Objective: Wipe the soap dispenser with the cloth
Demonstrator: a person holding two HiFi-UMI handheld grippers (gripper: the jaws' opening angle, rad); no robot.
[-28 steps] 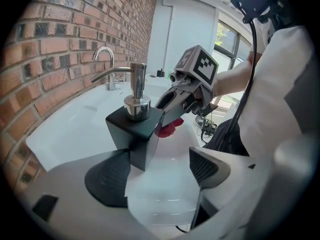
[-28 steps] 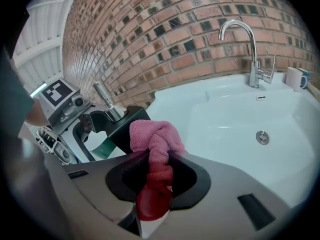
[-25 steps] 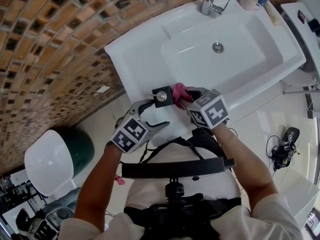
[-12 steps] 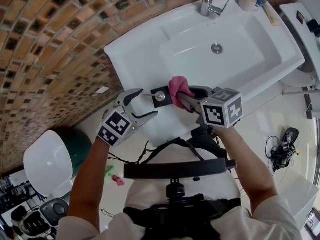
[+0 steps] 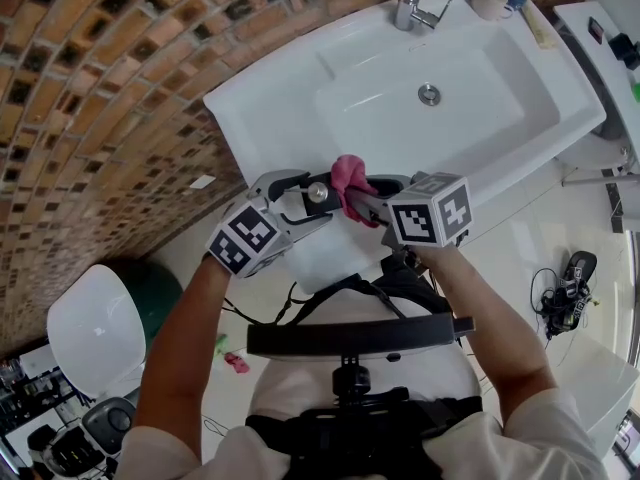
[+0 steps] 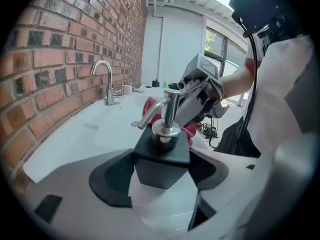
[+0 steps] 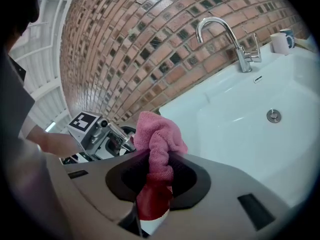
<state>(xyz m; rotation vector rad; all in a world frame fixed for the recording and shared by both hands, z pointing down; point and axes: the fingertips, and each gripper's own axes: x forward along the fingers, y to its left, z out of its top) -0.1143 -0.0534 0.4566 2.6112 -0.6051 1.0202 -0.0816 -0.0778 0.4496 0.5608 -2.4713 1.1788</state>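
Left gripper view: the left gripper [image 6: 161, 171] has its jaws around a black square soap dispenser [image 6: 161, 156] with a chrome pump head [image 6: 167, 109]. The jaws have just been closing, and the dark pads lie against two opposite sides of its body.
Right gripper view: the right gripper [image 7: 159, 176] is clamped on a pink terry cloth [image 7: 159, 139], which bunches up beyond the jaws.
Cloth contact: in the head view the bunched end of the cloth touches the dispenser beside the pump, on the side away from the left gripper.
Dispenser place: at the near left corner of the white ceramic sink [image 5: 470, 118].
Sink back edge: a chrome tap [image 5: 408, 3], with a white mug [image 5: 492, 0] just beside it.
Beyond: a brown brick wall [image 5: 100, 88] runs along the sink's far side.
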